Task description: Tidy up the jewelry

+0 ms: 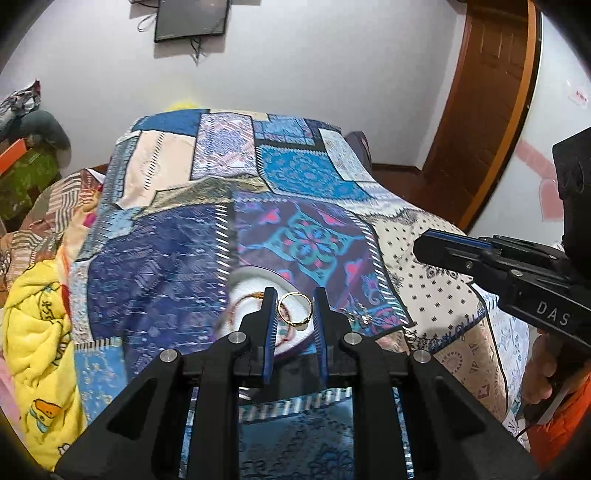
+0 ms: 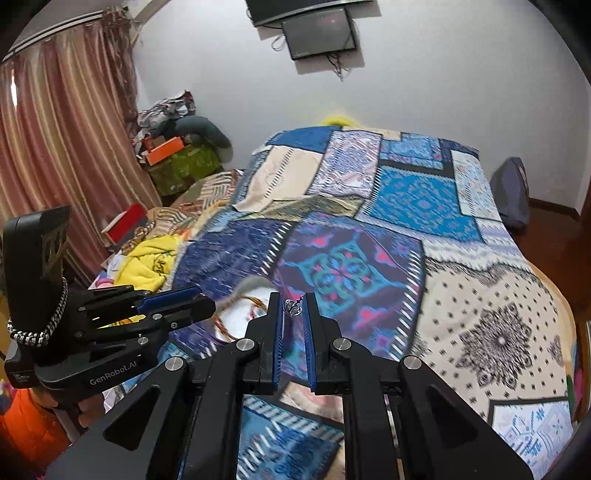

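My left gripper (image 1: 295,306) pinches a gold ring (image 1: 294,309) above the white dish (image 1: 246,284) on the bed, where a red-and-gold bangle (image 1: 246,300) lies. My right gripper (image 2: 293,308) clamps a small silver piece (image 2: 293,307). Both pieces are unplaced, I judge.

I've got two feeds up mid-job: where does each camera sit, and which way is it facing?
Left wrist: sits on the left hand-held gripper, looks down its fingers at a gold ring held over a white dish; a hand shows at right.
Right wrist: sits on the right hand-held gripper, which pinches a silver piece; an orange sleeve shows at left.
Shared: patchwork bedspread, dish, wall screen, and each other's gripper.
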{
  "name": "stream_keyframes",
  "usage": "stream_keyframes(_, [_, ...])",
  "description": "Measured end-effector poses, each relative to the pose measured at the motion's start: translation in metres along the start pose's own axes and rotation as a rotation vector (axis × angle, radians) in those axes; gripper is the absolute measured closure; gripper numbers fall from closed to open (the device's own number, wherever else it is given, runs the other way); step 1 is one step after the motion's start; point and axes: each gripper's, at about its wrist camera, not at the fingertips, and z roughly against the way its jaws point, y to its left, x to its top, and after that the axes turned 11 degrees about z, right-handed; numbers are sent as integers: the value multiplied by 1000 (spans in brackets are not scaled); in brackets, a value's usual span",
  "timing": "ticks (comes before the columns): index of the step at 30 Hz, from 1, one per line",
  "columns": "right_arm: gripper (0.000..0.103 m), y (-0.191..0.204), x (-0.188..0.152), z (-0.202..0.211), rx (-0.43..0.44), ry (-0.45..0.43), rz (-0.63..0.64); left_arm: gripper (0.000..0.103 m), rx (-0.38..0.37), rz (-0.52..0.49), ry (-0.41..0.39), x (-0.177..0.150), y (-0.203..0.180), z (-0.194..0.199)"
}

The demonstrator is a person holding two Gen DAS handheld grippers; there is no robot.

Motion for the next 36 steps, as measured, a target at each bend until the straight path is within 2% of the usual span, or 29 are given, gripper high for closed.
stream_keyframes(12, [94, 27, 23, -28, 54, -8, 47, 86, 17, 28, -7, 3, 31, -3])
stream_keyframes(25, [94, 41, 26, -71, 114, 62, 63, 86, -2, 11, 69, -11, 39, -34])
stream_keyframes(36, [94, 45, 20, -92, 135, 119, 60, 86, -11, 15, 92, -16, 44, -44])
